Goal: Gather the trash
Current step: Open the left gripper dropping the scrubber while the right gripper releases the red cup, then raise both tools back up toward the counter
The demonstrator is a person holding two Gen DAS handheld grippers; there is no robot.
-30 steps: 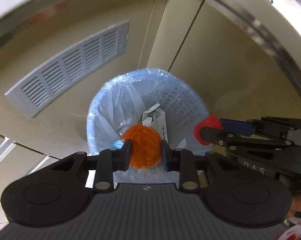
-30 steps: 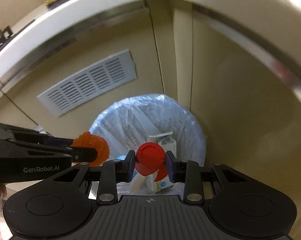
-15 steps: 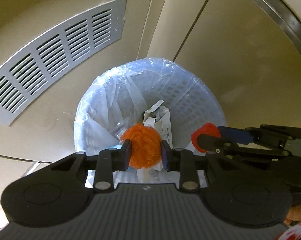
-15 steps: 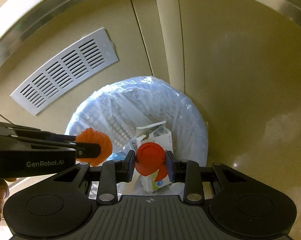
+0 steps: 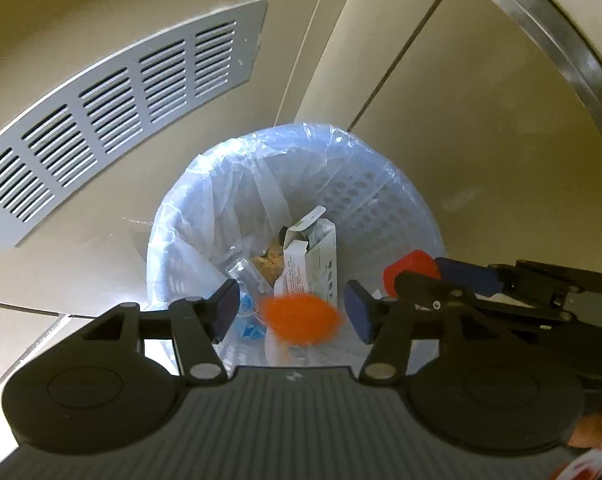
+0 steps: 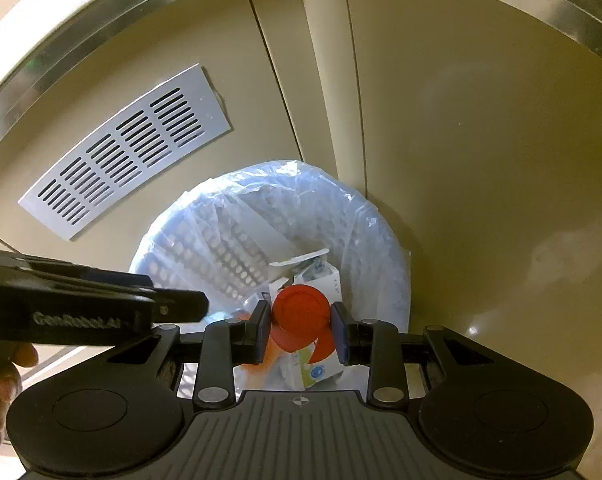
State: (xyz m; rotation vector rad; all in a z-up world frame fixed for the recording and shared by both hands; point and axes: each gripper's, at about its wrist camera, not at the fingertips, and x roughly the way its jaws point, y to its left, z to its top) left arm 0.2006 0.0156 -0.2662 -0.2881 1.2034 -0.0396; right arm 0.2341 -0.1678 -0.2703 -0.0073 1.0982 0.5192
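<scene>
Since a second ago, lowered toward bin [image 5: 401, 216]; left tongs [image 5: 291, 312] opening, blurred orange ball [image 5: 301, 318] loose between pads above bin. Right tongs [image 6: 300, 330] clamped on red cap [image 6: 300, 314].

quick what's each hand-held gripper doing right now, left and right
Left hand-held gripper: jaws opening, orange ball loose between them over the bin.
Right hand-held gripper: closed on the red-capped bottle.
</scene>
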